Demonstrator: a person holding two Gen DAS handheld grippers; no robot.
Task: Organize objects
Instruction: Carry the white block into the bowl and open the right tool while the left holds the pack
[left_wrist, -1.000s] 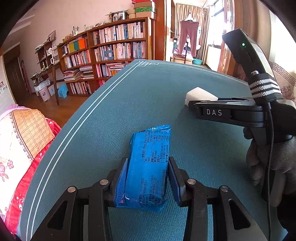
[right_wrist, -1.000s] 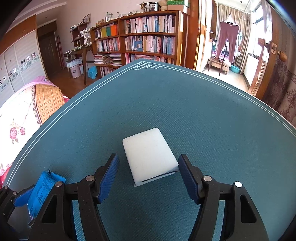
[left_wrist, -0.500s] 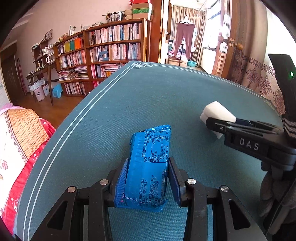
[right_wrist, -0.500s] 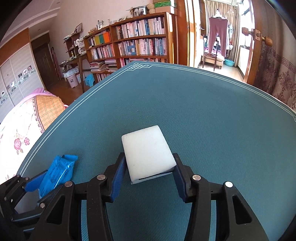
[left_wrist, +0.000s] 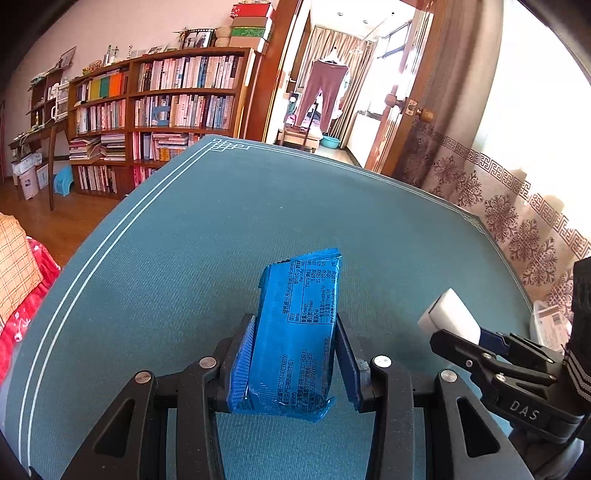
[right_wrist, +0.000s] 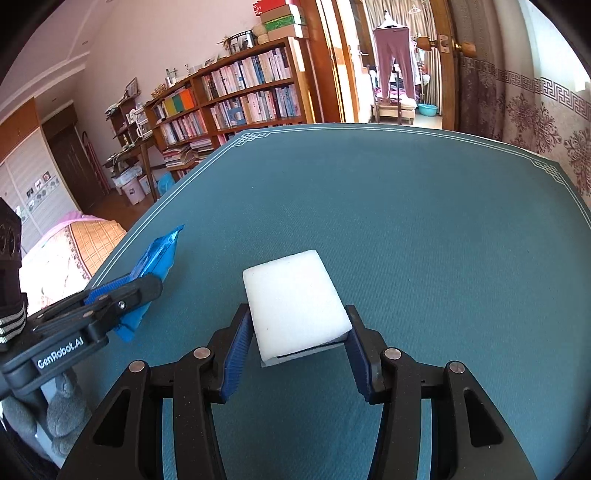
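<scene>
The blue snack packet (left_wrist: 295, 339) sits clamped between the pads of the left gripper (left_wrist: 295, 363), its long axis running straight ahead along the fingers, the crimped far end tipped up and away toward the bookshelf (left_wrist: 162, 110). The printed back panel faces up. It is held above the green desk (left_wrist: 207, 236), not resting on it as far as the view shows.

The white sponge block (right_wrist: 297, 302) is pinched at its near end by the right gripper (right_wrist: 295, 345), both blue pads pressing its two long sides; its long axis also points forward, flat face up, the far end angled slightly left. A thin darker layer shows along its near edge.

Both grippers point downward at a slant over the desk, side by side and near each other. A gloved hand (right_wrist: 55, 417) grips the handle under the left gripper. A small clear container (left_wrist: 550, 326) shows at the desk's right edge.
</scene>
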